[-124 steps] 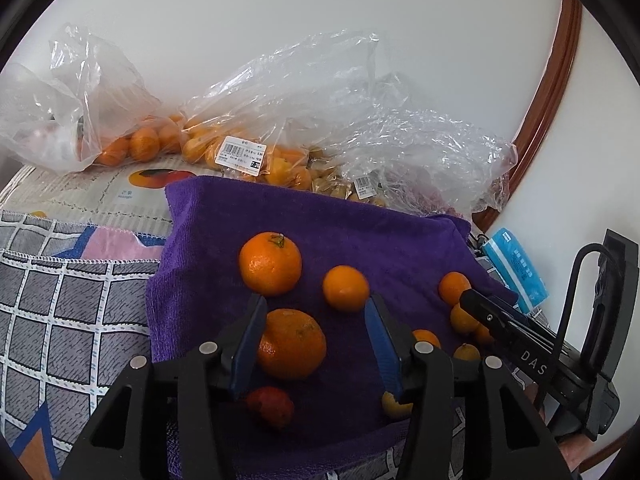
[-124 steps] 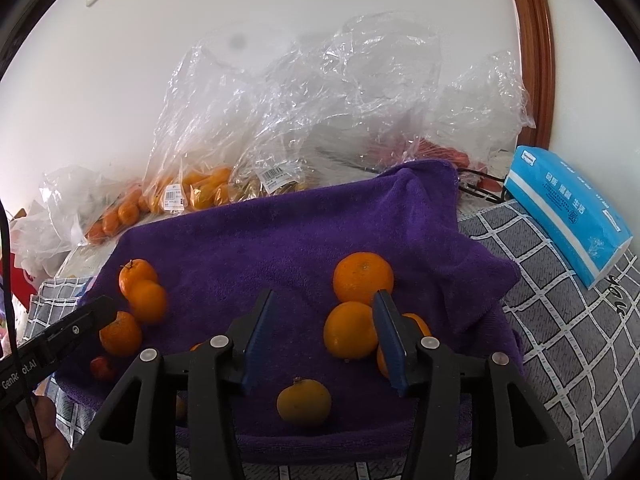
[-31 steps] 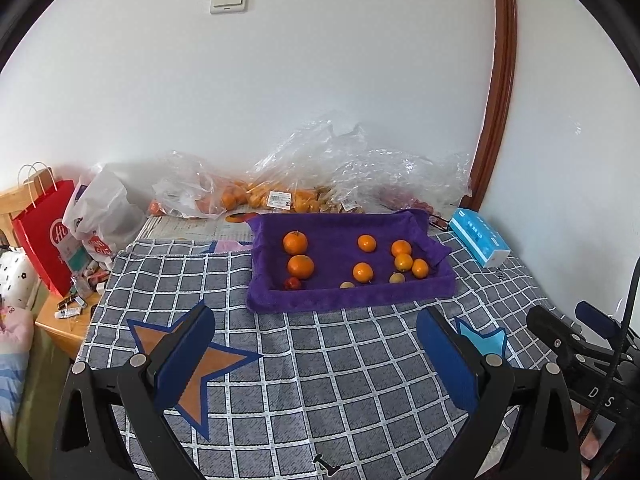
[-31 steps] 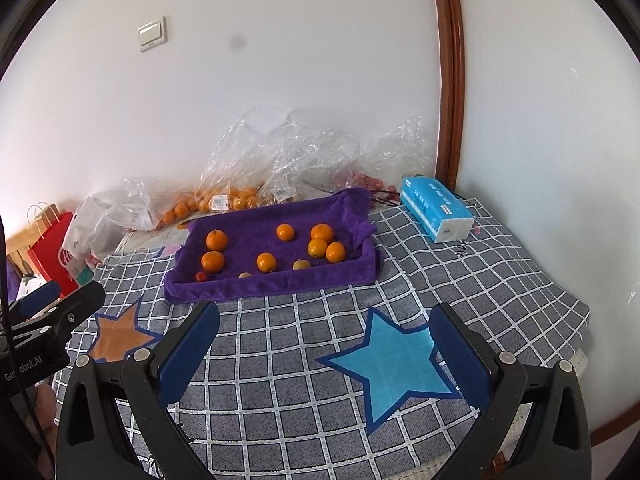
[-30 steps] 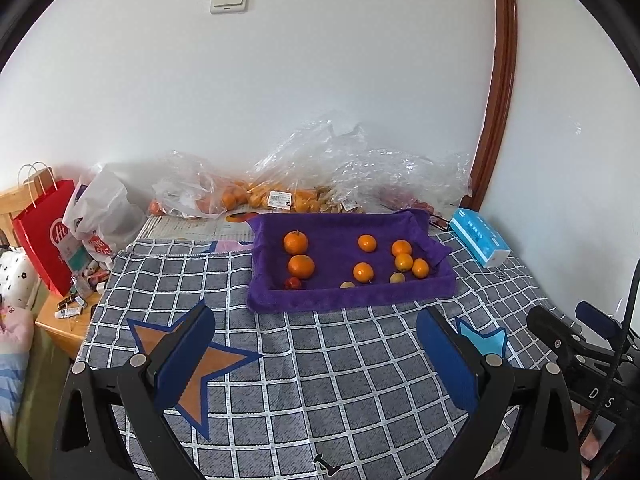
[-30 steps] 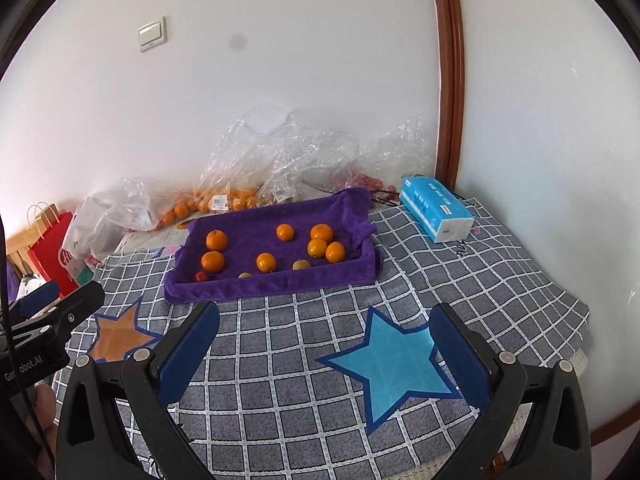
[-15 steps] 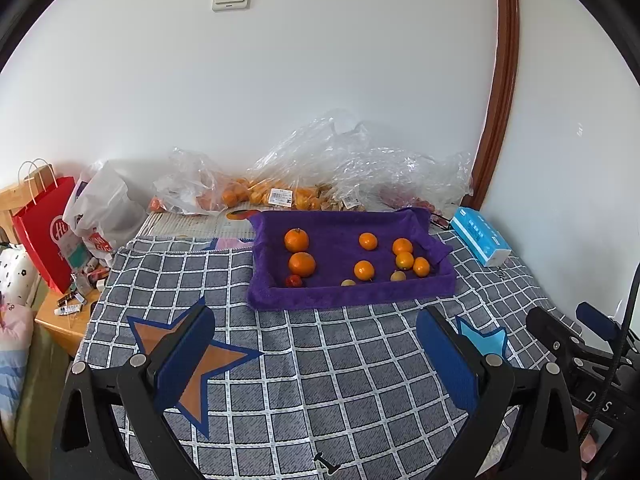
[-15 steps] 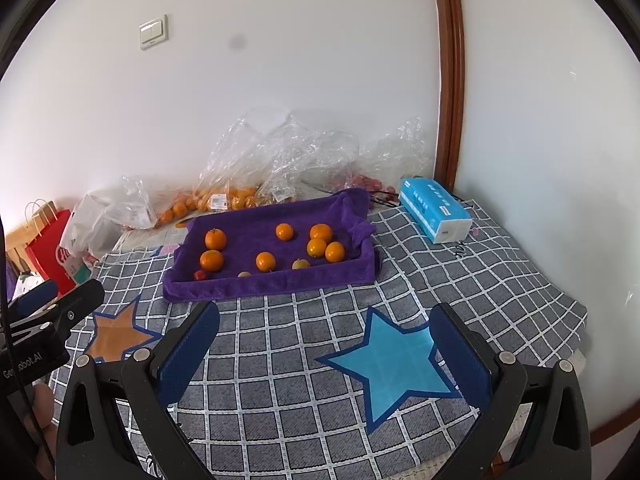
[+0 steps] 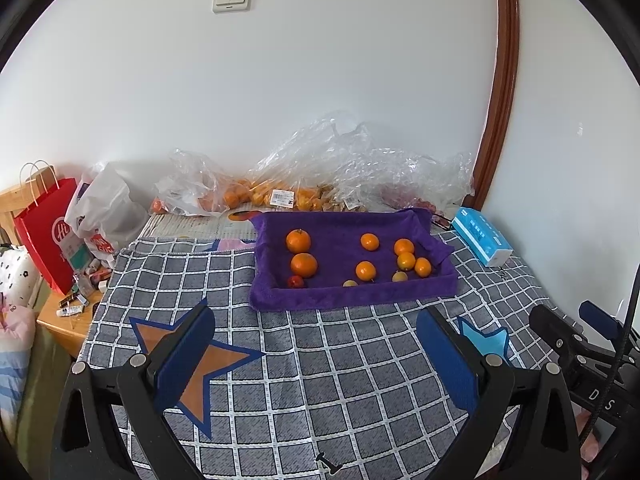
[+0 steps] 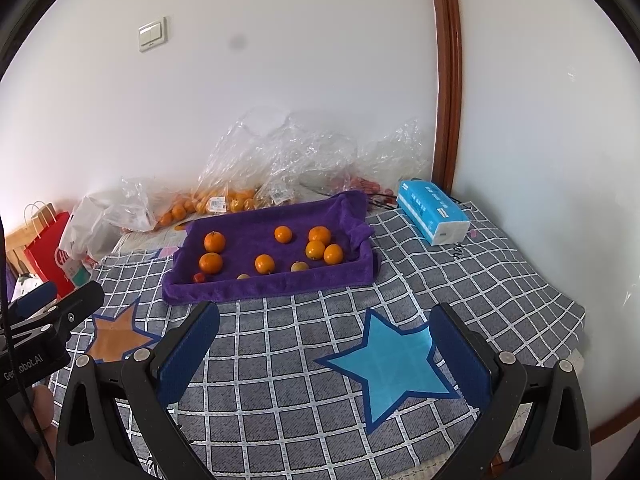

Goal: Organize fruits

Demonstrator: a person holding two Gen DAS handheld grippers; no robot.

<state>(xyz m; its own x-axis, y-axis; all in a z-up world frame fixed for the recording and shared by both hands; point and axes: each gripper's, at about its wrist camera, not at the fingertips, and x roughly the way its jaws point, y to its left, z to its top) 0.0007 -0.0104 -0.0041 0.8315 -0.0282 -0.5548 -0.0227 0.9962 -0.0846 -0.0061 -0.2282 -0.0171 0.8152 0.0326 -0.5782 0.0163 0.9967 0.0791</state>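
Jaws on both tools are standing wide apart, gripping nothing. Left gripper [image 9: 316, 356] is hovering over the checked blanket [image 9: 360, 380], its blue pads [image 9: 182, 360] framing an orange star patch [image 9: 192, 360] on the left side. Right gripper [image 10: 324, 352] is hovering likewise, a blue star patch [image 10: 396, 364] showing between its fingers.

Beyond both, well clear of the tips, a purple towel [image 9: 352, 296] is lying as a shallow tray near the wall. Fruit is sitting on it: two large oranges [image 9: 298, 240] at the left, one behind the other, a small red fruit [image 9: 295, 281] at the front left edge, two oranges in the middle, and three more clustered [image 9: 406, 261] at the right (two pale yellowish ones are sitting at the front).

Behind the towel, clear plastic bags [image 9: 320, 176] are holding more oranges. A blue tissue pack [image 10: 434, 216] is lying right of the towel. A red paper bag [image 9: 48, 232] is standing far left.
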